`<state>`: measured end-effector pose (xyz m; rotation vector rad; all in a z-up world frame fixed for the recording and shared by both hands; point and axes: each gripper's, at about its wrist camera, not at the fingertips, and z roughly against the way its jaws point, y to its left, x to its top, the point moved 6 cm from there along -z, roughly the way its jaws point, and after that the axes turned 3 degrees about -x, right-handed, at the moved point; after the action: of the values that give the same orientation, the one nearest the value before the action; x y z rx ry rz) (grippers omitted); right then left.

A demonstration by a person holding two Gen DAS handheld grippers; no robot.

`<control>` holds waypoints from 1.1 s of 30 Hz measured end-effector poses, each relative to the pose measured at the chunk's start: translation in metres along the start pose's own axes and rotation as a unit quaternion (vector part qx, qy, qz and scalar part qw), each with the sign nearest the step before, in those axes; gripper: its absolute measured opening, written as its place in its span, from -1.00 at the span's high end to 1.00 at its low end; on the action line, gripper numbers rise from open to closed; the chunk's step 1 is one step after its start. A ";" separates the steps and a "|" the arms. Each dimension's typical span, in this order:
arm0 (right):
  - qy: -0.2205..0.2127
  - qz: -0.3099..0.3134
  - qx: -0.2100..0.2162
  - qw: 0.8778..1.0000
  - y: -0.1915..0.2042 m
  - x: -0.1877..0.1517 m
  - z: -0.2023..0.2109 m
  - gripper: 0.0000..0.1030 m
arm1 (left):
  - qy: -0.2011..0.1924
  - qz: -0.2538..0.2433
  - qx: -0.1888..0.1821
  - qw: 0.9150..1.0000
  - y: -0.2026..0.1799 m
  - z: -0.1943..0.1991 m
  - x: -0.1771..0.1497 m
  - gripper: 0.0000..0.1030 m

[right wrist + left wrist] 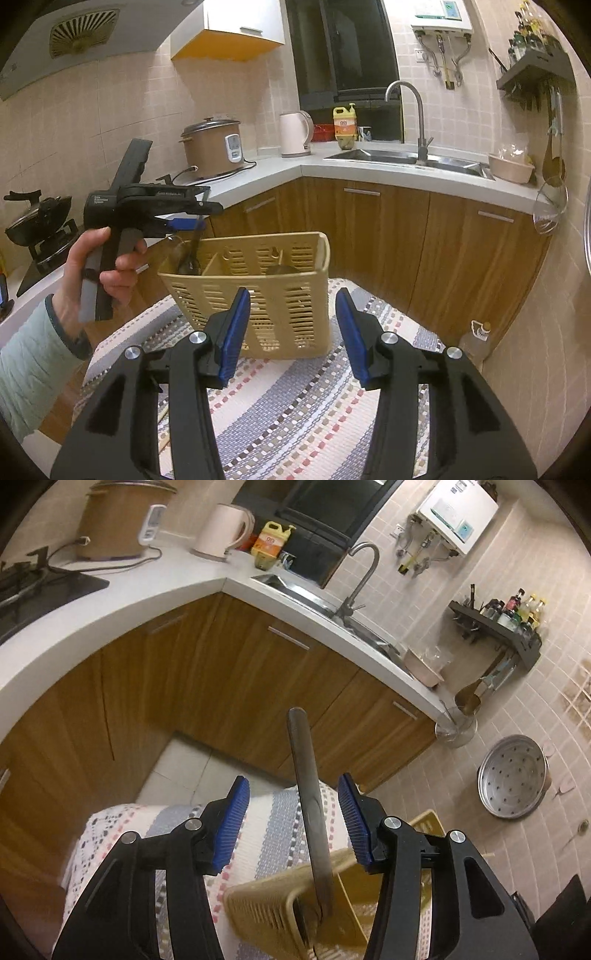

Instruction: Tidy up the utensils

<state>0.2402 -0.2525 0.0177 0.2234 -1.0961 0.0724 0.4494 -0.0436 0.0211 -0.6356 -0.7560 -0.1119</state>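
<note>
Nearest to us in the right wrist view is our right gripper (291, 328), its jaws spread wide with nothing between them, aimed at the front wall of the beige slotted utensil basket (258, 295); we read it as waiting its turn, clear of the basket so it does not crowd the other tool. That basket stands upright on the striped woven mat (295, 406), which covers the tabletop beneath it and, we judge, keeps the light plastic from sliding when utensils drop in. Above the basket's left end, our left hand (92, 273) holds the left gripper (293, 823) pointing down over that compartment, because the utensil has to go in handle up. In the left wrist view the dark utensil handle (308, 805) runs between the 2 blue pads (232, 819), yet it touches neither, with open space on each side, so we judge these jaws parted and the grip let go. Its lower end sits inside the basket's left compartment, where the right wrist view shows a dark spoon-like bowl (190, 264) resting against the inner wall. The handle leans instead of standing straight, as we would expect of a long utensil propped on a rim. A rounded dark shape shows in a compartment further right of that utensil, but we cannot tell what it is. Beyond the basket's rear wall are wooden cabinets.
</note>
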 end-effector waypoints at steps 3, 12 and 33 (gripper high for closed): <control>0.001 -0.013 -0.004 1.000 -0.008 -0.002 -0.004 0.13 | 0.002 -0.018 -0.022 1.000 -0.005 -0.002 -0.001 0.82; 0.008 -0.056 0.001 0.998 -0.025 -0.012 -0.007 0.13 | -0.160 -0.146 -0.011 0.976 -0.054 0.060 -0.012 1.00; 0.021 -0.052 -0.014 0.998 -0.012 -0.030 0.042 0.03 | -0.172 -0.188 0.019 0.967 -0.064 0.108 -0.063 -0.16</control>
<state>0.1920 -0.2720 0.0076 0.2534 -1.0410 -0.0309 0.3184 -0.0411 0.0702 -0.4727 -1.2083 -0.3396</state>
